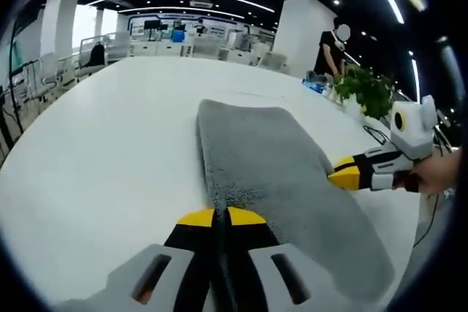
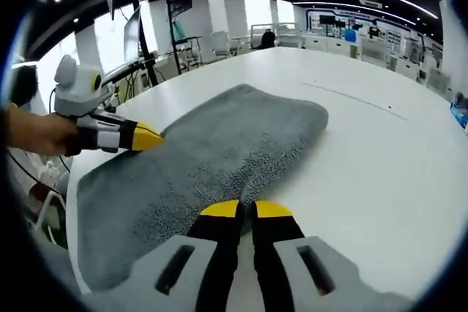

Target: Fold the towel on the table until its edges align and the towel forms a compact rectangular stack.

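Left gripper view has the left tongs [image 1: 221,217] rising from 6 o'clock, their yellow tips pressed together on the near edge of the grey towel [image 1: 278,180], which looks pinched between them. From there the towel lies flat on the white table [image 1: 110,144], running from the centre down toward 5 o'clock, with its far short edge toward 12 o'clock. At 3 o'clock the right tongs [image 1: 344,173] come in, held by a hand [image 1: 439,173], yellow tips meeting the towel's long edge. A leafy green plant [image 1: 369,89] stands on the table at about 2 o'clock, and beyond it a person in dark clothes [image 1: 329,52] stands by a white pillar. Right gripper view has the right tongs [image 2: 246,211] at 6 o'clock with tips drawn nearly together on the towel's [image 2: 219,144] edge, the fabric puckered just ahead of them, so they appear clenched on it. The left tongs [image 2: 150,137] enter at 9 o'clock, held by a hand [image 2: 36,133], tips touching the opposite towel edge. The table [image 2: 380,158] spreads out to 3 o'clock.
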Available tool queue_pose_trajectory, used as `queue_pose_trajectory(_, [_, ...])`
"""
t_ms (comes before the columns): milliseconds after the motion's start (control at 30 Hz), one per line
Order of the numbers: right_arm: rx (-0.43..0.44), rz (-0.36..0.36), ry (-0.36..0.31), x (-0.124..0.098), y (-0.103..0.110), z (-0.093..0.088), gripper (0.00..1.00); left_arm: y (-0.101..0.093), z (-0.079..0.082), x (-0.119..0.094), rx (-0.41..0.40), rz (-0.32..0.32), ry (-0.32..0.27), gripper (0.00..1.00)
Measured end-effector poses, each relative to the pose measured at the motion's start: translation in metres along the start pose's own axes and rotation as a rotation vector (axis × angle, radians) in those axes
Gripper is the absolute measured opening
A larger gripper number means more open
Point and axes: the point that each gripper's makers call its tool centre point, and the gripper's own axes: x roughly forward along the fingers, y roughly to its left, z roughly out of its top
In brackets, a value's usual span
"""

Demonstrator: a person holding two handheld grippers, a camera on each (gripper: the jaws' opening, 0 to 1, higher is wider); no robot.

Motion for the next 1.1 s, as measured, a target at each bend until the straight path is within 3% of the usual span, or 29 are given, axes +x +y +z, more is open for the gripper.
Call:
queue_pose_trajectory(167, [0.004, -0.021, 0.012, -0.025, -0.018, -0.015, 0.04, -0.029, -0.002, 0.011, 0.028, -0.05, 0.01, 0.04])
queue_pose_trajectory(333, [0.004, -0.077, 0.036, -0.052, -0.04, -0.033, 0.04, -0.069, -0.008, 0.018, 0.13, -0.094, 0.031, 0.04])
queue_pose_trajectory(633, [0.008, -0.145, 0.056, -0.096, -0.069, -0.062, 0.04, -0.129, -0.023, 0.019, 0.165, -0.178, 0.04, 0.04])
queue_pose_trajectory(800, [0.02, -0.172, 0.058, -0.111, -0.078, -0.073, 0.04, -0.148, -0.025, 0.023, 0.178, -0.201, 0.042, 0.04])
queue_pose_trajectory(1100, [0.04, -0.195, 0.03, -0.121, -0.085, -0.081, 0.04, -0.161, -0.024, 0.028, 0.189, -0.229, 0.021, 0.04])
